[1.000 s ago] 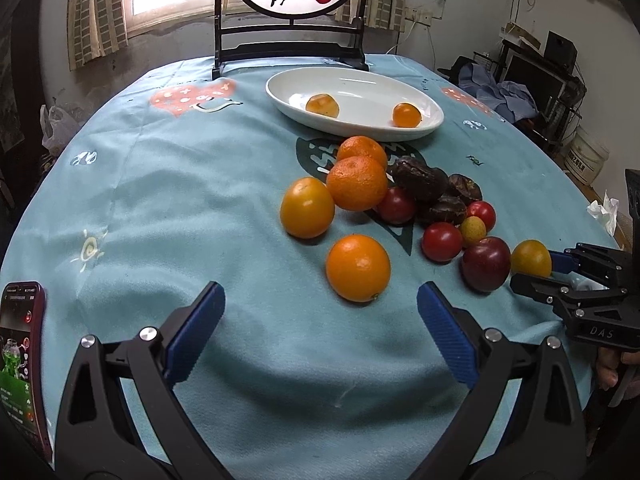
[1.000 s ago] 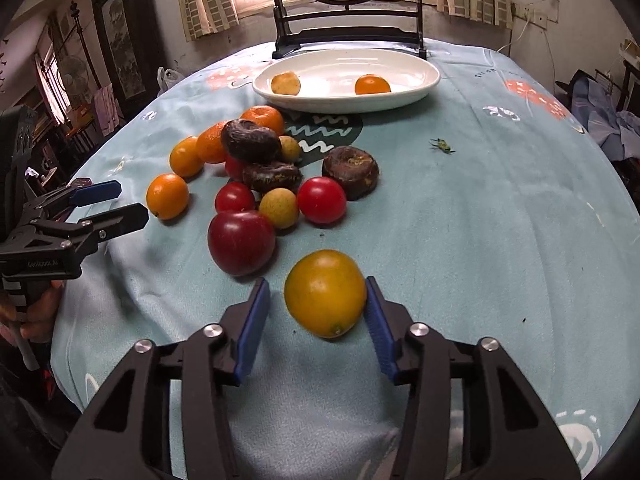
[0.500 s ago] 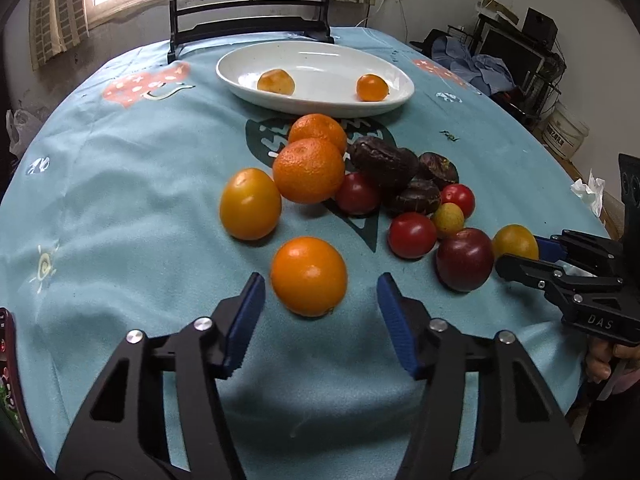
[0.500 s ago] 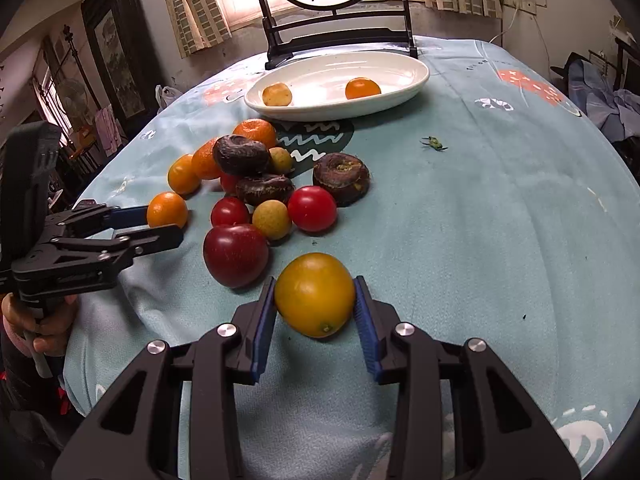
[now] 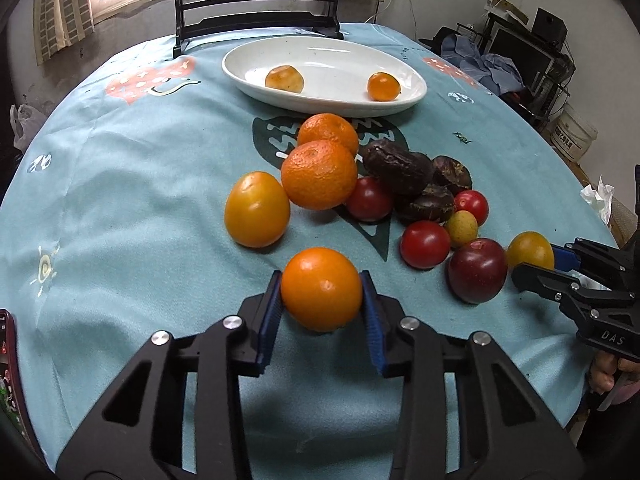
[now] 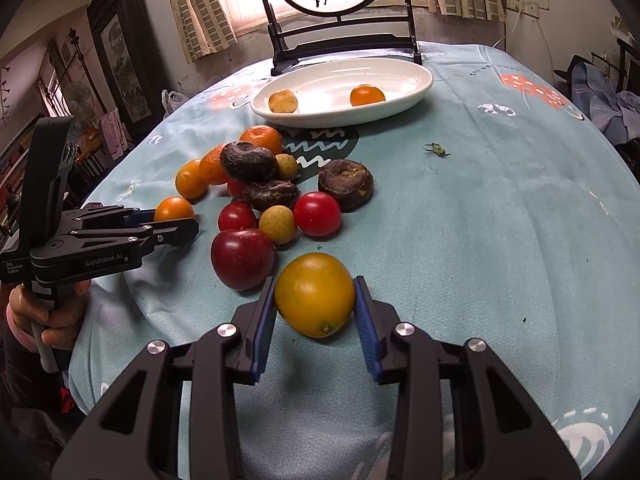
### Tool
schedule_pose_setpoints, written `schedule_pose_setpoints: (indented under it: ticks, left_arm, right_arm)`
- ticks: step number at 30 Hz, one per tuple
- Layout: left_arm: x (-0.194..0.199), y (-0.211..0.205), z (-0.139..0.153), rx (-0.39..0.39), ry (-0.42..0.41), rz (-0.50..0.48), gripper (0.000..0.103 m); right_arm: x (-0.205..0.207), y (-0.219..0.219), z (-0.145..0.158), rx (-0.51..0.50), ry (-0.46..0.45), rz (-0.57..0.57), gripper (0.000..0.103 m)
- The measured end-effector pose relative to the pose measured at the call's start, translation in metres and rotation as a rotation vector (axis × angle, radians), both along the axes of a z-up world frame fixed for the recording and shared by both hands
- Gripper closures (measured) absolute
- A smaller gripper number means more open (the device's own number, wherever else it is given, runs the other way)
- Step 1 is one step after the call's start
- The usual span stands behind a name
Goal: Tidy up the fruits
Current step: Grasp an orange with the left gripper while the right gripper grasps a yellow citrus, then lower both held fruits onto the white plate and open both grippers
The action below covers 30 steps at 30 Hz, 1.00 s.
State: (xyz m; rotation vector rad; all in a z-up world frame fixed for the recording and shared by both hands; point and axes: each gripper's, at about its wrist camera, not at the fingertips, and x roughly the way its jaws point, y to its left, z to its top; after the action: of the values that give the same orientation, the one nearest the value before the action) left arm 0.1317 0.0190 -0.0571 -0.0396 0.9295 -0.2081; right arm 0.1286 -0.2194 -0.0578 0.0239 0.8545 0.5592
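Just clamped: left gripper (image 5: 322, 307) onto orange (image 5: 321, 289), right gripper (image 6: 315, 307) grasping yellow fruit (image 6: 314, 294); ready for lifting toward white dish (image 5: 320, 98).

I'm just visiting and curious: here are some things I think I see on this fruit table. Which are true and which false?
1. The white oval dish holds two small fruits. True.
2. The left gripper is empty. False: its jaws have just been closing and now clamp an orange fruit.
3. The right gripper clamps a yellow-orange fruit. True.
4. The dark red plum lies in the dish. False: it lies on the blue tablecloth.
5. Both held fruits are over the dish. False: both are near the table's front edge.
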Motion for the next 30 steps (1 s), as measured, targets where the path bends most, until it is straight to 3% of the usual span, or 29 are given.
schedule_pose_setpoints:
  ticks: [10,16,21,26,30]
  left_arm:
    - [0.012,0.005,0.035,-0.071,-0.097,-0.02,0.065]
    - [0.064,-0.002,0.06,-0.131,-0.135,-0.018,0.065]
    - [0.12,-0.022,0.067,-0.078,-0.131,0.014,0.065]
    - [0.157,-0.038,0.056,-0.008,-0.092,0.001,0.065]
    - [0.175,-0.046,0.042,0.03,-0.043,-0.022,0.065]
  right_arm:
    - [0.014,-0.004,0.011,0.149,0.05,0.045,0.065]
    - [0.058,0.016,0.049,0.176,-0.087,0.027,0.065]
    - [0.137,0.04,0.06,0.121,-0.163,-0.075,0.065]
    - [0.199,0.041,0.043,0.109,-0.093,-0.153,0.065]
    - [0.221,0.036,0.026,0.099,-0.04,-0.174,0.065]
